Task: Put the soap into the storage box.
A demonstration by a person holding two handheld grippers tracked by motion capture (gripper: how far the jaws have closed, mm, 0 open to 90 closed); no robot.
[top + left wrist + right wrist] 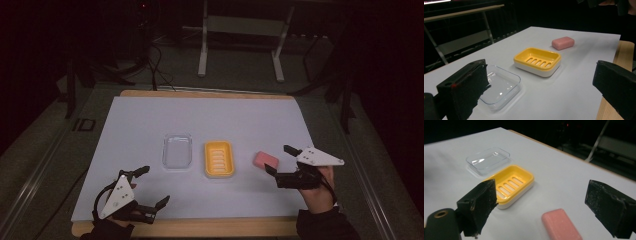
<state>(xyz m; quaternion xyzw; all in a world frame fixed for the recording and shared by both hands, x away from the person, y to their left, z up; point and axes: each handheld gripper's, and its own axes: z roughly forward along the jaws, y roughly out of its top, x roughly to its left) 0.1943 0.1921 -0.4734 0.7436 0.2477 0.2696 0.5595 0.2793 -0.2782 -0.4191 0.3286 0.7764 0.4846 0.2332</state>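
A pink soap bar [265, 160] [563, 42] [561, 225] lies on the white sheet, right of a yellow slotted soap dish [218, 158] [537, 61] [510, 186]. Left of the dish sits a clear plastic lid [177, 151] [500, 86] [488, 160]. My right gripper [280, 159] [541, 207] stands open just right of the soap, jaws on either side of it without touching. My left gripper [155, 185] [536, 87] is open near the front left edge with nothing between its jaws.
The white sheet [140, 120] covers a wooden table [210, 227]. A metal stand [240, 35] and cables [157, 65] are on the dark floor behind the table.
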